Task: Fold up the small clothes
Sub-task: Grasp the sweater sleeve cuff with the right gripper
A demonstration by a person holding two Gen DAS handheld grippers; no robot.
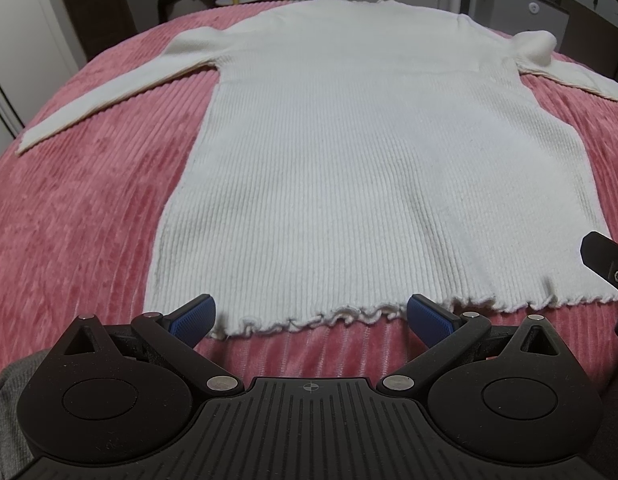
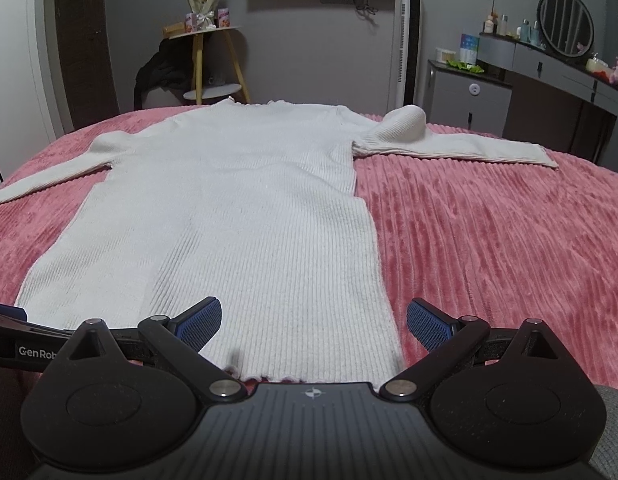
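A white ribbed long-sleeve sweater (image 1: pixel 329 152) lies flat on a pink ribbed bedspread (image 1: pixel 77 208), hem towards me, neck at the far end. It also shows in the right wrist view (image 2: pixel 229 216). Both sleeves are spread out sideways; the right shoulder is bunched into a lump (image 2: pixel 405 124). My left gripper (image 1: pixel 311 316) is open and empty, just above the frilled hem near its left half. My right gripper (image 2: pixel 313 318) is open and empty over the hem's right corner. Part of the right gripper (image 1: pixel 605 264) shows at the right edge of the left wrist view.
The pink bedspread (image 2: pixel 509 240) stretches wide to the right of the sweater. Beyond the bed stand a yellow-legged side table (image 2: pixel 213 64) with a bouquet, a dark garment (image 2: pixel 161 72), a tall white fan (image 2: pixel 409 40) and a grey dresser with a round mirror (image 2: pixel 565 24).
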